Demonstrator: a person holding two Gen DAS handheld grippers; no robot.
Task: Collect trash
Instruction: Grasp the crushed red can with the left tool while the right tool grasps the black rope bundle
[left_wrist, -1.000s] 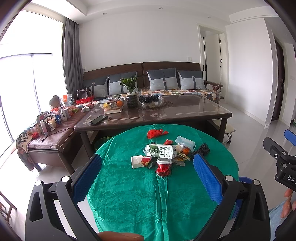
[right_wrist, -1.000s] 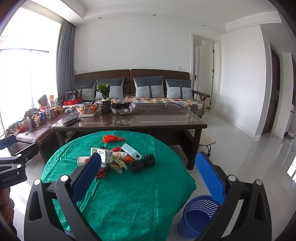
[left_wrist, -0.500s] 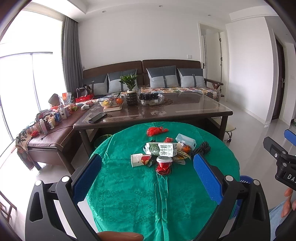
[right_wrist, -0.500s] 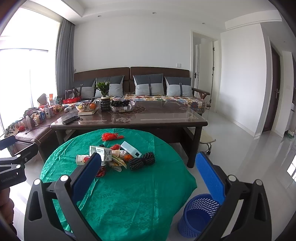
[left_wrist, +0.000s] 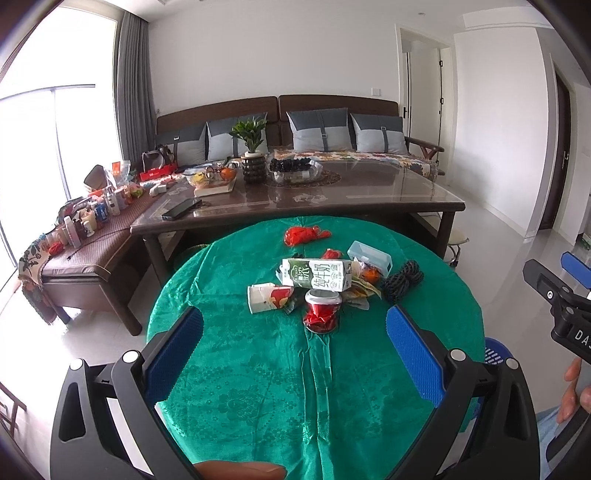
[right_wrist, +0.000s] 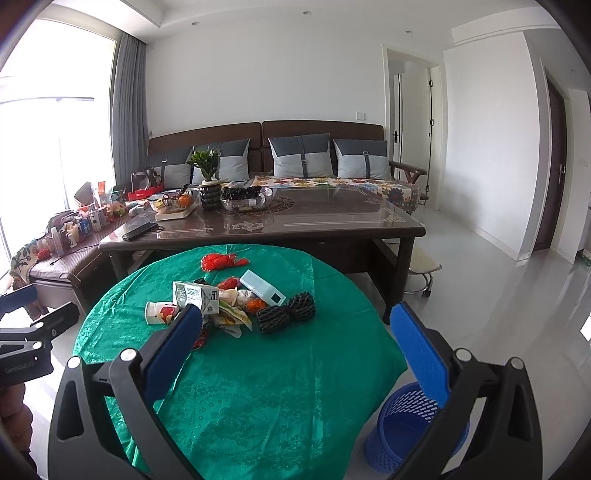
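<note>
Sunlit living room, with a round desk (left_wrist: 258, 387) under a green cloth standing in front of a sofa. Nothing looked collected yet: the milk carton (left_wrist: 316, 273), paper cup (left_wrist: 267, 297), red can (left_wrist: 322, 310), red wrapper (left_wrist: 304, 234), pale box (left_wrist: 369, 256) and black net (right_wrist: 286, 314) all lay heaped mid-desk. Near right, on the floor, the blue basket (right_wrist: 410, 432) appeared empty. Both the left tool (left_wrist: 293, 356) and right tool (right_wrist: 295, 356) hung spread wide, holding nothing, short of the heap.
</note>
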